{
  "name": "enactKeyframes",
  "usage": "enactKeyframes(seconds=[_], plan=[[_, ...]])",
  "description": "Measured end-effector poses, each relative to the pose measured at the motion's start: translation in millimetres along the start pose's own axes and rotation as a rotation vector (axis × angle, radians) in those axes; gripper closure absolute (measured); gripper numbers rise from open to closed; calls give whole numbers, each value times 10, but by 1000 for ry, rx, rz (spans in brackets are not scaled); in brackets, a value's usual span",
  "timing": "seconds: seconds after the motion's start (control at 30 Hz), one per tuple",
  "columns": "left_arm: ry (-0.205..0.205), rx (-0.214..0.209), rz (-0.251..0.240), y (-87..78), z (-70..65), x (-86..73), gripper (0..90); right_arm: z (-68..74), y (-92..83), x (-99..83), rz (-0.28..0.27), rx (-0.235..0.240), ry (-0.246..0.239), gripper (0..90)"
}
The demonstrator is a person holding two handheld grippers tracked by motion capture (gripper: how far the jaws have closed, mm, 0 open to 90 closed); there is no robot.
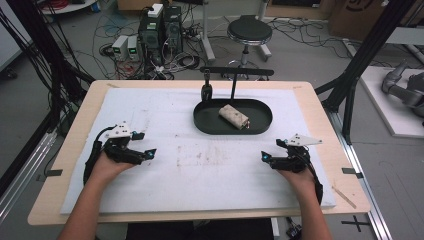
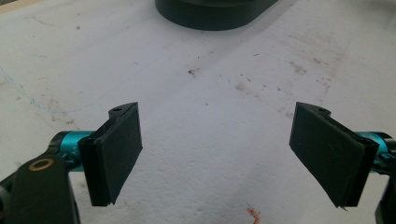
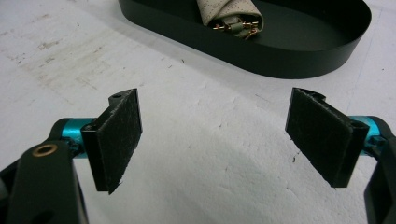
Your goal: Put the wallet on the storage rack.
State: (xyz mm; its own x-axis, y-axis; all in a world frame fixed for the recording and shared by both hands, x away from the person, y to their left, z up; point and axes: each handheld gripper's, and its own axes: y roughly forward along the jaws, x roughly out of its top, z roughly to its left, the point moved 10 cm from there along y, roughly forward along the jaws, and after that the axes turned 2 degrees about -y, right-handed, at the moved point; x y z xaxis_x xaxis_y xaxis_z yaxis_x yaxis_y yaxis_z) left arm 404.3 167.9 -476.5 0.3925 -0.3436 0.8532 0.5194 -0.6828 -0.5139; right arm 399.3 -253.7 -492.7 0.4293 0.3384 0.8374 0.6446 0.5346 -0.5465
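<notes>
Resting two hand-held grippers, left hand-held gripper (image 1: 141,144), right hand-held gripper (image 1: 272,149), one tray (image 1: 260,125), one pouch (image 1: 233,115)

No text, label or number can be read anywhere.

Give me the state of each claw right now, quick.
Left claw: open, nothing between its jaws, over the white mat.
Right claw: open, holding nothing, short of the black tray.
</notes>
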Motion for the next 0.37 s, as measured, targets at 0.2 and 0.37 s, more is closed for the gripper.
enactKeyframes(seconds=[0.2,0.37], plan=[[6,-1,4,-6,3,-2,169,-4,8,-2,2,1,-3,191],[7,-1,-3,-16,5,10,169,1,-5,3,-2,-5,-3,191]])
